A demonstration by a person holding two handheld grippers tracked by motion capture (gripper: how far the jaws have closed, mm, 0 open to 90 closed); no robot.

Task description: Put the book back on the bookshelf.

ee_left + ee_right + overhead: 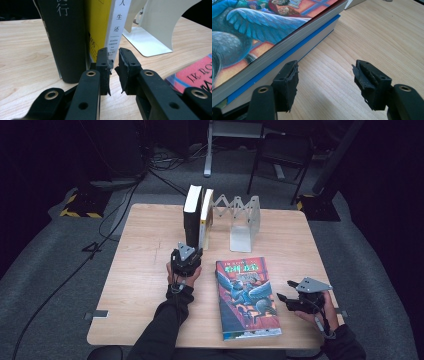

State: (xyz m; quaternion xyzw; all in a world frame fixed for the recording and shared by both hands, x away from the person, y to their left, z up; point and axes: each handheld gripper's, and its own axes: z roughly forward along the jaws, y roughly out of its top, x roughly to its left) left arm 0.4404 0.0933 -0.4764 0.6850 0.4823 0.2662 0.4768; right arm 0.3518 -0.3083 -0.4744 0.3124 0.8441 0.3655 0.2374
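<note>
Two upright books [196, 215] stand at the white metal bookend [244, 222]; my left tongs [113, 68] nearly closed, empty. Colourful paperback [247, 297] lies flat; right tongs [325, 82] spread beside it.

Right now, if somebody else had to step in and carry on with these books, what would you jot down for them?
Left gripper: jaws nearly shut, nothing between them, at the foot of the white-spined book.
Right gripper: open, empty, beside the colourful book.
Things: black book and white-spined book stand upright together at the table's far side, next to the metal bookend. The colourful book lies flat.
Done: two books standing.
Left: probably stand the flat book with the others.
</note>
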